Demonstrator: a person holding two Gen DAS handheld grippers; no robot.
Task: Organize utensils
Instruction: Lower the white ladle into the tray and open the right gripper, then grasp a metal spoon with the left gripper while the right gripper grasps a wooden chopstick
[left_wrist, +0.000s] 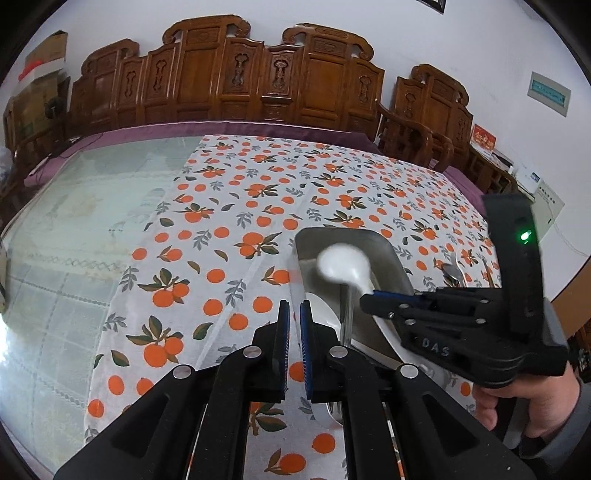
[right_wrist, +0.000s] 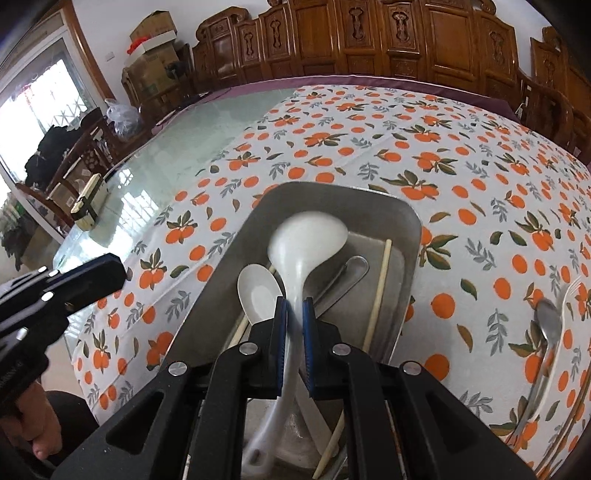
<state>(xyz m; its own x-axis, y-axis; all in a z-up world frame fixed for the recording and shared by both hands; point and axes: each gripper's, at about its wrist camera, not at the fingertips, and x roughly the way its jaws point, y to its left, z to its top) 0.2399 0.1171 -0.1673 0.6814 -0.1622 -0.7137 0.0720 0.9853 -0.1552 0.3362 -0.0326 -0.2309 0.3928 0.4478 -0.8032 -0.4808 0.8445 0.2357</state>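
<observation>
My right gripper (right_wrist: 294, 306) is shut on the handle of a white ladle (right_wrist: 306, 240) and holds it over a metal tray (right_wrist: 332, 192). Its bowl points to the tray's far end. Inside the tray lie a white spoon (right_wrist: 256, 291), a metal utensil handle (right_wrist: 349, 271) and pale chopsticks (right_wrist: 380, 288). In the left wrist view the ladle (left_wrist: 341, 262) appears blurred above the tray (left_wrist: 391, 254), with the right gripper (left_wrist: 369, 295) clamping its stem. My left gripper (left_wrist: 294, 310) is shut on nothing, above the cloth just left of the tray.
A metal spoon (right_wrist: 548, 321) and a white fork (right_wrist: 567, 295) lie on the orange-print cloth (right_wrist: 461, 166) right of the tray. Bare glass tabletop (left_wrist: 92, 206) lies to the left, with a small box (right_wrist: 88, 206) at its edge. Carved wooden chairs (left_wrist: 236, 81) line the far side.
</observation>
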